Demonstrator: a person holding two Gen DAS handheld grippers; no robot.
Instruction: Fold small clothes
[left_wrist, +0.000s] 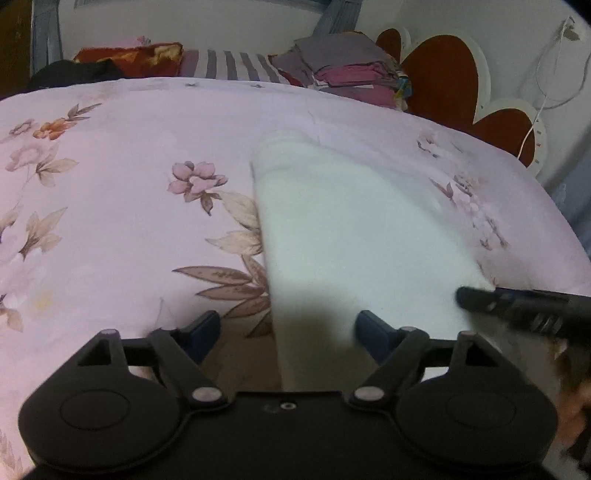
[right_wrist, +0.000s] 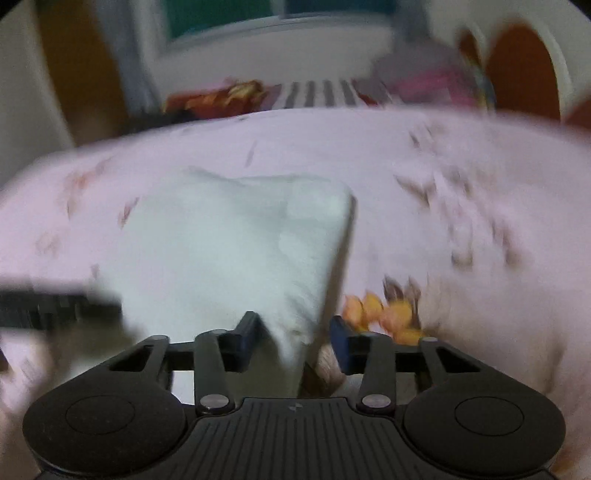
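Note:
A small white garment (left_wrist: 354, 229) lies folded in a long strip on a pink floral bedsheet (left_wrist: 122, 221). My left gripper (left_wrist: 288, 332) is open, its blue-tipped fingers straddling the cloth's near left edge. The right gripper's finger (left_wrist: 517, 306) reaches in from the right at the cloth's near right corner. In the blurred right wrist view the white garment (right_wrist: 236, 240) lies ahead, and my right gripper (right_wrist: 293, 332) is open with the cloth's near right edge between its fingers. The left gripper's finger (right_wrist: 59, 302) shows at the left.
A stack of folded purple and pink clothes (left_wrist: 347, 66) sits at the bed's far edge beside a striped pillow (left_wrist: 236, 64) and a red blanket (left_wrist: 129, 57). A heart-shaped red headboard (left_wrist: 443, 74) and a white cable (left_wrist: 543, 99) stand at the right.

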